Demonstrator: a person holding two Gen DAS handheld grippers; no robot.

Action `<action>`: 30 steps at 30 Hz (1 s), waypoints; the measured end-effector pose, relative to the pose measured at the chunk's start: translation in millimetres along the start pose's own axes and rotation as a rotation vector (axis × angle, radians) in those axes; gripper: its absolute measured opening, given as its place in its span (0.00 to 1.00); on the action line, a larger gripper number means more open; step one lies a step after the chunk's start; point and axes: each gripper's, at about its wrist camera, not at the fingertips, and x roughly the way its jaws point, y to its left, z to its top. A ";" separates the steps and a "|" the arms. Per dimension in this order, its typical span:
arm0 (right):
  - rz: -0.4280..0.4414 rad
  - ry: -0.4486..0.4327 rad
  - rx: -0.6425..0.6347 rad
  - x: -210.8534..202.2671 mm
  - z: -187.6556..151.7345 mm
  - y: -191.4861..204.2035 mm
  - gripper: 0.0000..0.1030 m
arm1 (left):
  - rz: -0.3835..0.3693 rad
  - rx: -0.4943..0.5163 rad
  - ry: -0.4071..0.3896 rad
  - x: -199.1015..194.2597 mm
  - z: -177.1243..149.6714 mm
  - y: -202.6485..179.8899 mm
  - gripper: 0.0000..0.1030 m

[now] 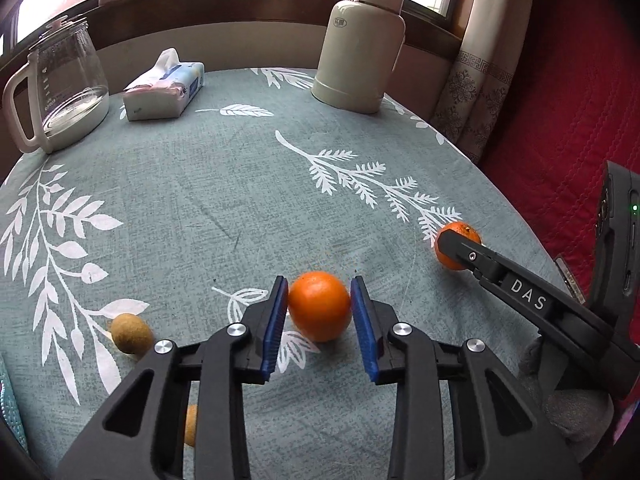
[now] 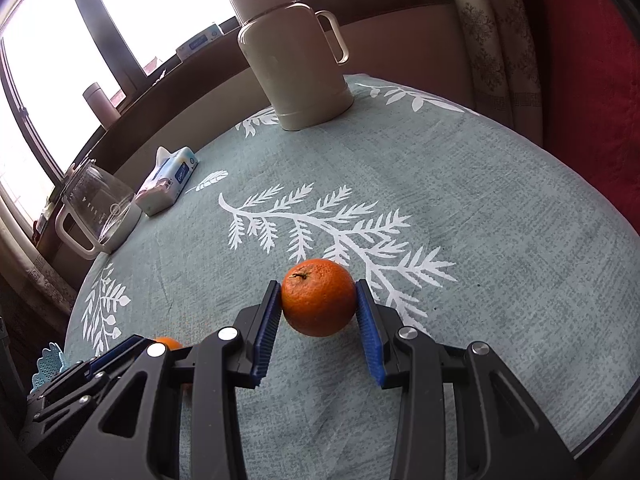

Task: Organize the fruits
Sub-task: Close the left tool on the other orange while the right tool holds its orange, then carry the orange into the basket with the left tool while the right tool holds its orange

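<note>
- Left gripper fingers are pinching a smooth round orange resting on the desk;
- right gripper fingers are clamping a dimpled stemmed tangerine.

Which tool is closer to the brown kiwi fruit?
Left. The left tool straddles an orange beside the kiwi; the right tool is farther right.

1. The middle of the grey-green leaf-printed tablecloth lies open and bare, with wide room to pass.
2. Along the far edge stand a clear glass jug, a soft tissue pack and a tall cream thermos flask.
3. Near the left gripper, a small brown round fruit sits just to its left.
</note>
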 end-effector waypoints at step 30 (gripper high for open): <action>0.007 -0.010 0.045 -1.8 0.6 -6.7 0.37 | -0.045 0.074 0.094 45.9 -12.1 -40.1 0.47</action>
